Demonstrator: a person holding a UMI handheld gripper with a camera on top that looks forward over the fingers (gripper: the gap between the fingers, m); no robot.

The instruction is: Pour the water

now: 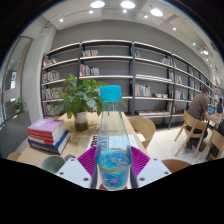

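Observation:
A clear plastic water bottle (113, 140) with a light blue cap and a blue label stands upright between my fingers. My gripper (113, 163) is shut on it: both purple pads (88, 160) press against its lower body at the label. The bottle is held up above a wooden table (85, 128). Its bottom end is hidden below the fingers.
A stack of books (46, 133) lies on the table to the left. A potted green plant (78, 100) stands behind the bottle. Wooden chairs (143, 126) stand around. Bookshelves (130, 70) line the far wall. A person (201, 104) sits at the right.

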